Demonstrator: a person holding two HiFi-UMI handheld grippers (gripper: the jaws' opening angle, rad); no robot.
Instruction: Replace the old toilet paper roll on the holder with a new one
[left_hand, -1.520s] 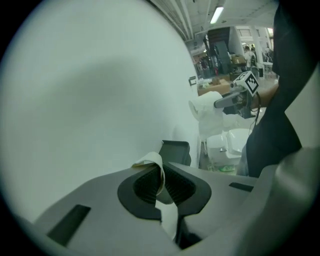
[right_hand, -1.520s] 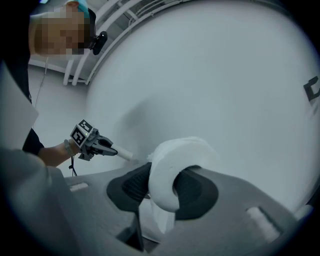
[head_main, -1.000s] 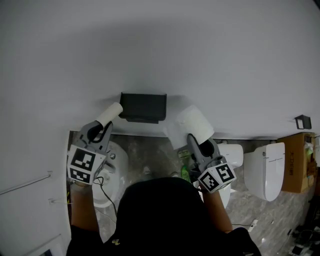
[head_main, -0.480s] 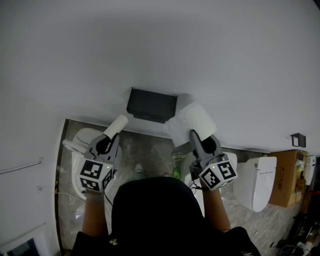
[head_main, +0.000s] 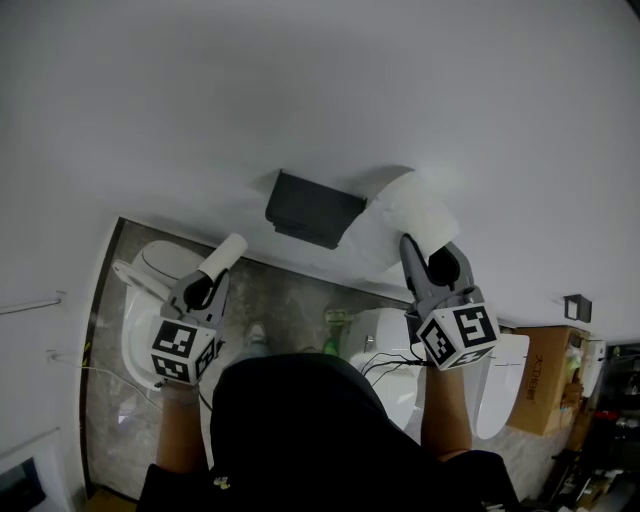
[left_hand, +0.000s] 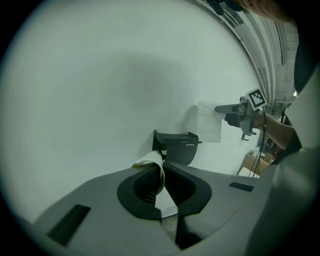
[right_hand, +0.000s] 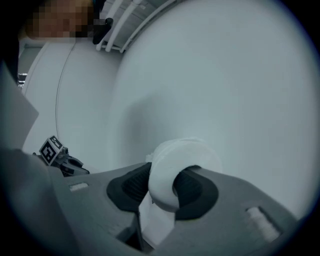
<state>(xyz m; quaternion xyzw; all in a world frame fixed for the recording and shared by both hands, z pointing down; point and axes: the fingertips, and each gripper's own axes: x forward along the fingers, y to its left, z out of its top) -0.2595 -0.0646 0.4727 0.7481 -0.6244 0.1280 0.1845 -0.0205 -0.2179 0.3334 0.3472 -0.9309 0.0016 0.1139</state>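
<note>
The black holder (head_main: 313, 208) hangs on the white wall with nothing on it. Below and to its left, my left gripper (head_main: 212, 275) is shut on the old cardboard tube (head_main: 226, 252); in the left gripper view the tube (left_hand: 150, 165) is squashed flat between the jaws, and the holder (left_hand: 176, 146) lies just beyond. To the right of the holder, my right gripper (head_main: 428, 248) is shut on the new white roll (head_main: 415, 208), held close to the wall with a loose sheet hanging toward the holder. In the right gripper view the roll (right_hand: 172, 167) fills the gap between the jaws.
Below me, white toilets stand on the grey stone floor at the left (head_main: 140, 300), the middle (head_main: 385, 350) and the right (head_main: 505, 385). A green bottle (head_main: 335, 330) stands between them. A cardboard box (head_main: 550, 375) sits at the far right.
My left gripper has dropped down and away from the holder with the tube. My right gripper has risen with the new roll, up beside the holder's right end.
</note>
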